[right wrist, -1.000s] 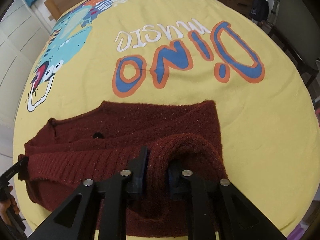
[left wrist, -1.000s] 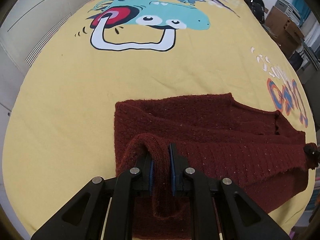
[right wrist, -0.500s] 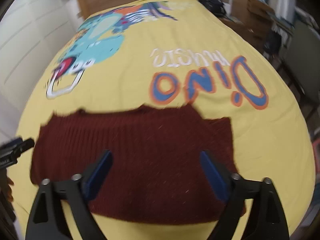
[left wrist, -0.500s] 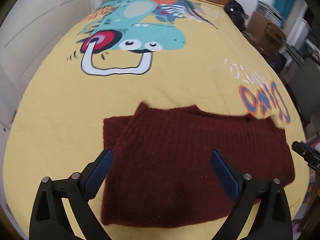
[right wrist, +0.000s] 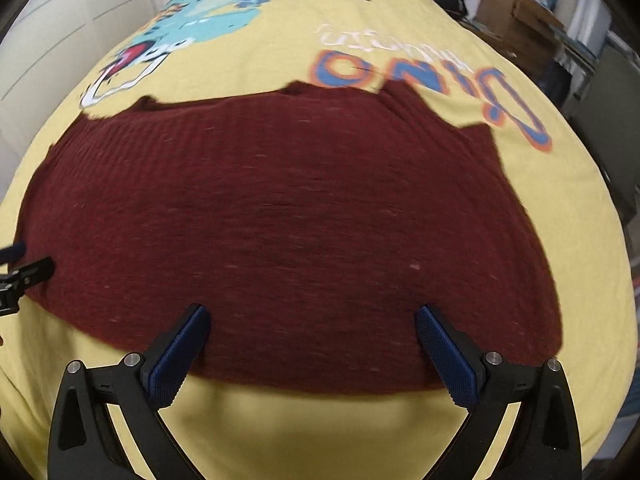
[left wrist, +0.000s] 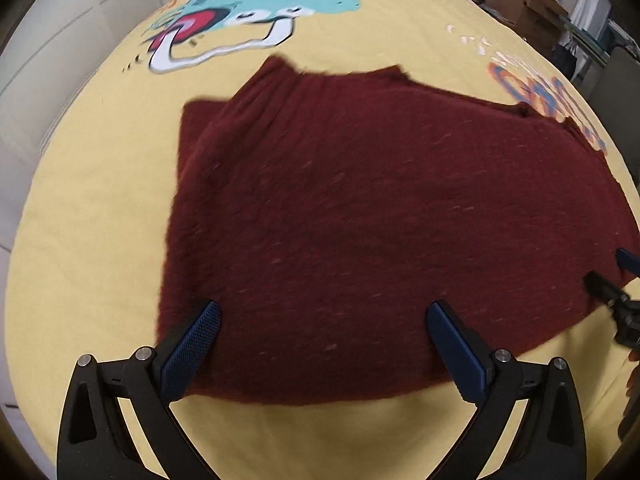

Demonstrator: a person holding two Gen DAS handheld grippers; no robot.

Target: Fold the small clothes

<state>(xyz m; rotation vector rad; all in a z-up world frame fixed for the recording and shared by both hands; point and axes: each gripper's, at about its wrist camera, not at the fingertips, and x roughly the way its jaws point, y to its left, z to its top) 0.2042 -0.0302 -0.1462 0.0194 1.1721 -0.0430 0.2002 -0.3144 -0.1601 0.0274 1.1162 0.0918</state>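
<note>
We see the dark red knit sweater (left wrist: 360, 216) lying folded flat on the yellow printed bed cover (left wrist: 92, 216). Our left tool (left wrist: 324, 320) is opening wide above its near edge; our right tool (right wrist: 312, 320) stands wide open, holding nothing.

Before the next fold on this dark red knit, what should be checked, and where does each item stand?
1. Left gripper free of fabric: ok, jaws opening wide, nothing pinched.
2. Right gripper free of fabric: ok, jaws wide apart, nothing pinched.
3. Dark red knit garment lying down on the yellow bedspread: ok, it rests flat, one layer over another.
4. Edges lined up: not ok, a lower layer sticks out at the far left corner.
5. Surface smooth: cannot tell, the pictures are blurred.
6. Grippers clear of each other: ok, the right one shows only at the left view's right edge.
</note>
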